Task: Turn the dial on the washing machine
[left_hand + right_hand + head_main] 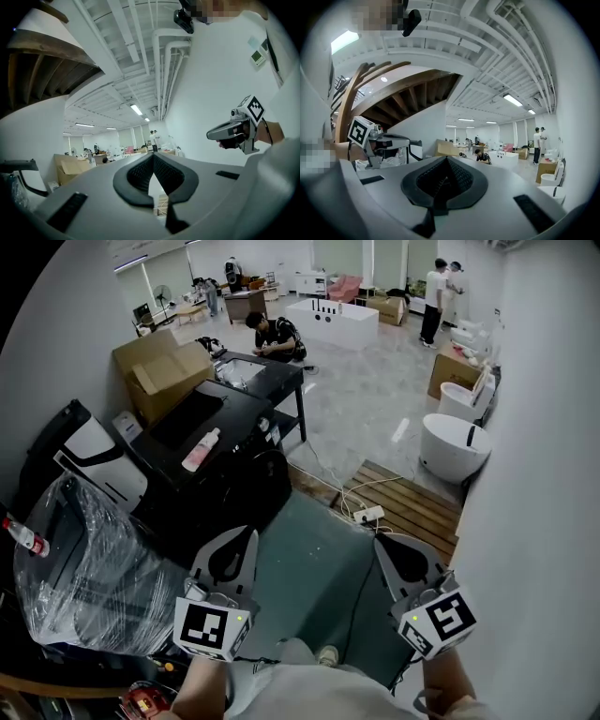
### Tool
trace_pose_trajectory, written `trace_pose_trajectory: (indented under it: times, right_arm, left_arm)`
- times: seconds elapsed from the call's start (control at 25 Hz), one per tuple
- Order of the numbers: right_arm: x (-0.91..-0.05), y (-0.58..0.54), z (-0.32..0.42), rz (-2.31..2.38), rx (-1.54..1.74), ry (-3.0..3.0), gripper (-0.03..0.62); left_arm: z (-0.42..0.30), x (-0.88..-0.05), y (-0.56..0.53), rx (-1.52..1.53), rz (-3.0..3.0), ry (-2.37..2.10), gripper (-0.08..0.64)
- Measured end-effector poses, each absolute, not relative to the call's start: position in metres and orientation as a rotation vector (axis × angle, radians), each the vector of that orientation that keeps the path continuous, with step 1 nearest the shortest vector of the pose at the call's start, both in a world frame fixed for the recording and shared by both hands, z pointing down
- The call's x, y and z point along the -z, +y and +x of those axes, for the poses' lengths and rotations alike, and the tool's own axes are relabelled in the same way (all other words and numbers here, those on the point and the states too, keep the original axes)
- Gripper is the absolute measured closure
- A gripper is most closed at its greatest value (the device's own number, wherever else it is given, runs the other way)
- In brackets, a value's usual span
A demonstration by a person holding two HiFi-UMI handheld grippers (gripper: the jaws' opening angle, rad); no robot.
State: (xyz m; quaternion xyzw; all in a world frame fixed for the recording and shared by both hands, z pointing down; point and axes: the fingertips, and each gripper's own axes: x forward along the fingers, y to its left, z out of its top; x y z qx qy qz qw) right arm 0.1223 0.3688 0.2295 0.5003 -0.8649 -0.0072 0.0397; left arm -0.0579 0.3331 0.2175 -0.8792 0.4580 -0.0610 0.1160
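In the head view a black washing machine (220,465) stands at the left of centre, with a pale bottle (201,449) lying on its lid. I cannot make out its dial in any view. My left gripper (251,532) hovers in front of it, near its lower right corner, tips together and holding nothing. My right gripper (380,540) floats beside it over the green floor, also shut and empty. In the left gripper view the left gripper's (153,155) tips meet, and the right gripper (209,135) shows at the right. In the right gripper view the right gripper (446,159) points into the room.
A plastic-wrapped appliance (84,568) sits at the lower left, and cardboard boxes (159,371) lie behind the washer. A power strip (367,515) with cables lies on a wooden pallet (408,507). White bathroom fixtures (455,442) line the right wall. A person (277,337) crouches farther back.
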Motion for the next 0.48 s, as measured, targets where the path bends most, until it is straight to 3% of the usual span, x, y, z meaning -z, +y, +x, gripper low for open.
trace_pose_trajectory:
  times: [0.48]
  right_arm:
    - [-0.255,0.336,0.148,1.602,-0.099,-2.628,0.565]
  left_arm:
    - [-0.026,-0.245,0.292,0.221,-2.615,1.283,0.541]
